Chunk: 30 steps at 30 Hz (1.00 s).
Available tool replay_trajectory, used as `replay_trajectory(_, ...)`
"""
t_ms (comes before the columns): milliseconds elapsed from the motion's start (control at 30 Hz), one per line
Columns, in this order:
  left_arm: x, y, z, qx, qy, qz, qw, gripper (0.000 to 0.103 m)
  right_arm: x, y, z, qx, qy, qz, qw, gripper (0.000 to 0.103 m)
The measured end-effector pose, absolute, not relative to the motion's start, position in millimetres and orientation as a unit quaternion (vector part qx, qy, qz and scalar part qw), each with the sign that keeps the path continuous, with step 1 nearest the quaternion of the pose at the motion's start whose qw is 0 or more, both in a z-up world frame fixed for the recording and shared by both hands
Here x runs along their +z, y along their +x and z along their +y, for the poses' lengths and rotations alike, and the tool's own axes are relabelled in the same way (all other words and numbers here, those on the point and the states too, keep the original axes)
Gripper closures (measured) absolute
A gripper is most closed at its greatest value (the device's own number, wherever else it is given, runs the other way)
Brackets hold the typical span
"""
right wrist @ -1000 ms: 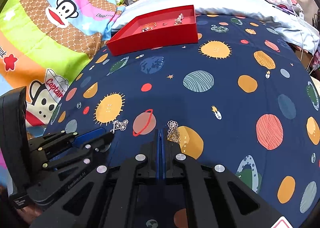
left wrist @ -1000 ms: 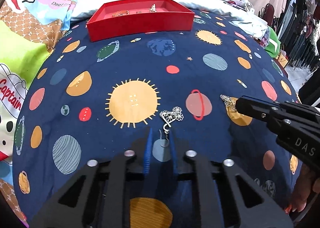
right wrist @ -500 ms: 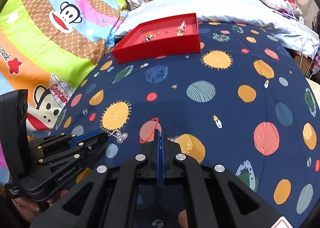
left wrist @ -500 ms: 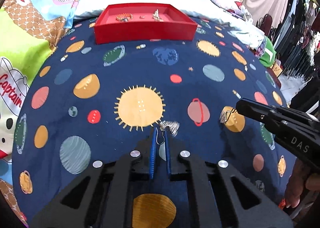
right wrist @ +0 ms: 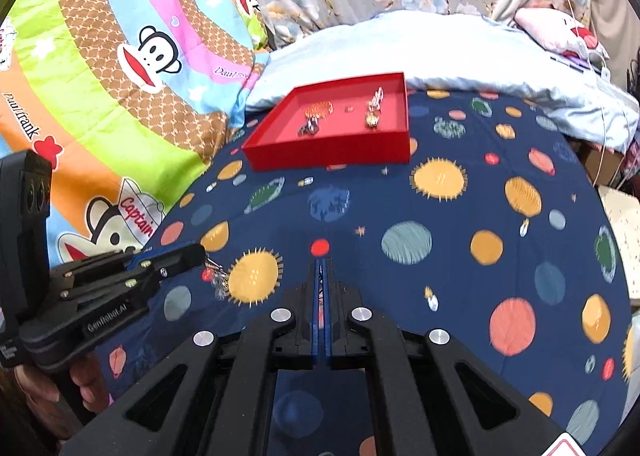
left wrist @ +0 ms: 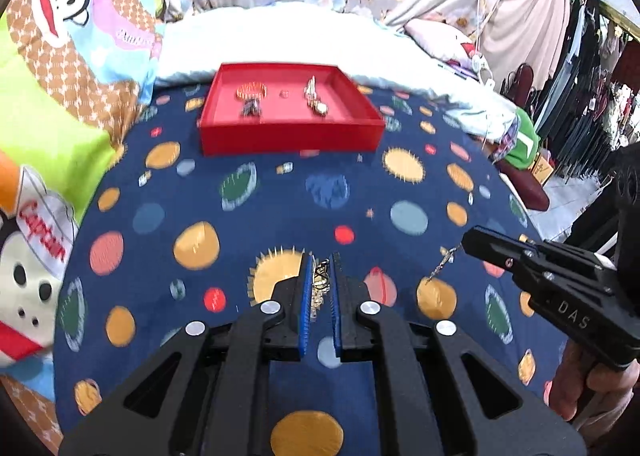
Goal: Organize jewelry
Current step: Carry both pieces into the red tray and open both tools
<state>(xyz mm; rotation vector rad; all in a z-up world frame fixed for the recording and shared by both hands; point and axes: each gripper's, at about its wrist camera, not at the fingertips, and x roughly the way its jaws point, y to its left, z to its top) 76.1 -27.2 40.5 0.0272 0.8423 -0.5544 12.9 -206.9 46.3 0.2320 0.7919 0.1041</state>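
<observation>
Jewelry here is tiny, light and loose, so the big things frame it first. Widest is the planet-print blanket point(left wrist: 240, 216), soft and giving, which means small pieces sink into the cloth. At its far edge sits the red tray point(left wrist: 288, 136), stiff-walled and shallow, with a beaded bracelet point(left wrist: 251, 89) and a few other small pieces already inside.

Nearer are the two hand-held tools. The left gripper point(left wrist: 320, 268) has its blue pads closed on a silver filigree earring point(left wrist: 320, 280), which hangs clear of the blanket. The right gripper point(right wrist: 321, 268) is fully together, and from the left wrist view a second silver earring point(left wrist: 442, 266) dangles from its tip on a thin hook.

Both earrings look nearly weightless, thin-wired and likely to bend if squeezed hard. They swing freely, so I judge a quick carry could shake one loose, most of all the one held only by its hook. The firmest hold is probably on the hook or the top of the filigree, where the metal is narrow enough for the pads to close around. Dropped on the busy print, either would be hard to find.
</observation>
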Motion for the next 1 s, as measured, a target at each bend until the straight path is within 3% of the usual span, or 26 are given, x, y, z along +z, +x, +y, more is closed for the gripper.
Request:
replay_trajectory(300, 78, 132, -39, -0.264, 0.015, 0.36, 0.895, 0.096, 79, 65, -224, 0.06, 0.1, 0.358, 0.926, 0.102)
replay_trajectory(600, 101, 236, -75, -0.262, 0.017, 0.344, 0.902, 0.096, 95, 173, -239, 0.082, 0.088, 0.356, 0.927, 0.102)
replay_trajectory(1000, 65, 353, -125, -0.249, 0.024, 0.381, 0.89, 0.095, 59, 297, -257, 0.083, 0.097, 0.388, 0.913, 0.102)
